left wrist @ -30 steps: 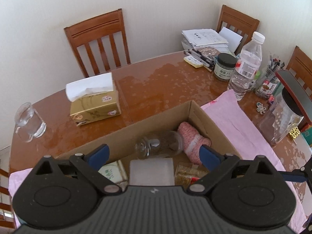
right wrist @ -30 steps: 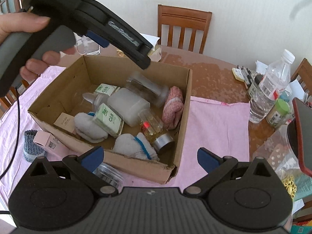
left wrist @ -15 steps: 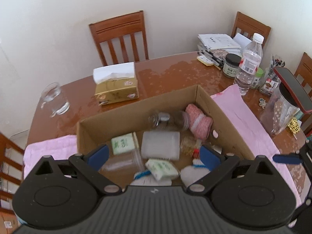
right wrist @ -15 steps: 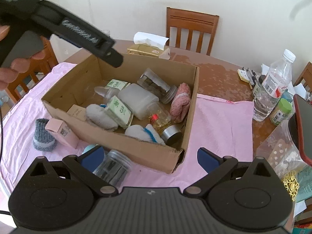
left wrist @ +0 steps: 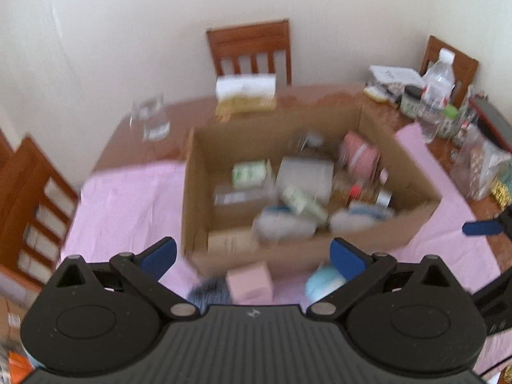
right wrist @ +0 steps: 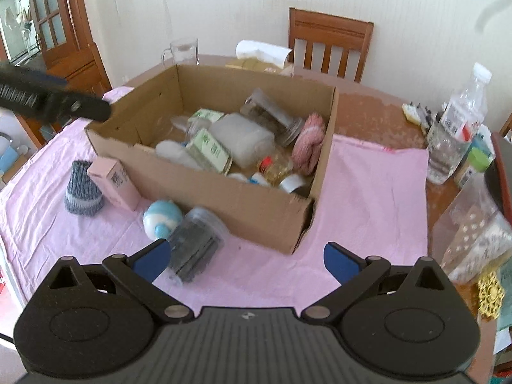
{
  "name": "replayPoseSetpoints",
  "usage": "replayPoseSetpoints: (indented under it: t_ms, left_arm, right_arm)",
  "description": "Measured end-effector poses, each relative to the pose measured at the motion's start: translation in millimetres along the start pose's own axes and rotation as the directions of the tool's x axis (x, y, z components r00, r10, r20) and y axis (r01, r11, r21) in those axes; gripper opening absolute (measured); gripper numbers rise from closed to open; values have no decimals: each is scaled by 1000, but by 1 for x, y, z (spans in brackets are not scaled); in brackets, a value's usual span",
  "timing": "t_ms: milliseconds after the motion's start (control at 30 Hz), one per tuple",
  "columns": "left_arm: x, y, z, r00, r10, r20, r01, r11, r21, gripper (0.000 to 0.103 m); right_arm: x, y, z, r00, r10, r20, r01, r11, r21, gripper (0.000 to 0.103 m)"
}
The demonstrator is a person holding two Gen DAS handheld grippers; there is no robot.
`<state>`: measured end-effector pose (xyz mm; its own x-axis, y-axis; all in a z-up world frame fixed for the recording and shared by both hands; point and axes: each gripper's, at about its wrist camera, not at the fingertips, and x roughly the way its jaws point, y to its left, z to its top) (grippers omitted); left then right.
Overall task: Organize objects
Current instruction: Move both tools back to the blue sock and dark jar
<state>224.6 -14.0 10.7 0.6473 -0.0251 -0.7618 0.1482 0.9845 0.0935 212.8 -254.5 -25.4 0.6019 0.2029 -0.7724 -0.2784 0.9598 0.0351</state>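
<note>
A cardboard box [right wrist: 256, 204] stands on a pink cloth [right wrist: 368, 198] and holds several jars, small boxes and rolled socks. It also shows in the blurred left wrist view [left wrist: 377, 240]. In front of it lie a grey-blue sock [right wrist: 81, 190], a pink box [right wrist: 115, 182], a light blue bottle [right wrist: 161, 219] and a clear jar [right wrist: 195, 244]. My right gripper [right wrist: 246, 260] is open and empty, just above the clear jar. My left gripper [left wrist: 252, 256] is open and empty, above the pink box [left wrist: 251, 283].
A tissue box [right wrist: 262, 57] and a glass mug [right wrist: 182, 51] stand behind the box. A water bottle [right wrist: 454, 128], jars and a plastic bag [right wrist: 473, 233] crowd the right side. Wooden chairs [right wrist: 329, 41] ring the table.
Both grippers have pulled back from the box toward the near side of the table. The left gripper has left the box interior and moved left; a glass jar now lies inside the box.
</note>
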Motion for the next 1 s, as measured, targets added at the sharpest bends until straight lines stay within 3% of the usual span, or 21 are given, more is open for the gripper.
replayPoseSetpoints:
  t_ms: [133, 333, 633, 1000]
  left_arm:
    - [21, 25, -34, 997, 18, -69, -23, 998, -61, 102]
    - [52, 47, -69, 991, 85, -103, -92, 994, -60, 102]
    - [82, 66, -81, 991, 50, -120, -61, 995, -85, 102]
    - [82, 96, -81, 990, 37, -135, -47, 996, -71, 102]
  right_arm:
    - [12, 10, -10, 999, 26, -18, -26, 1000, 12, 103]
    - [37, 39, -14, 998, 31, -53, -32, 999, -17, 103]
    - [74, 62, -12, 992, -52, -113, 46, 997, -57, 103]
    - [60, 28, -27, 976, -148, -161, 147, 989, -15, 103]
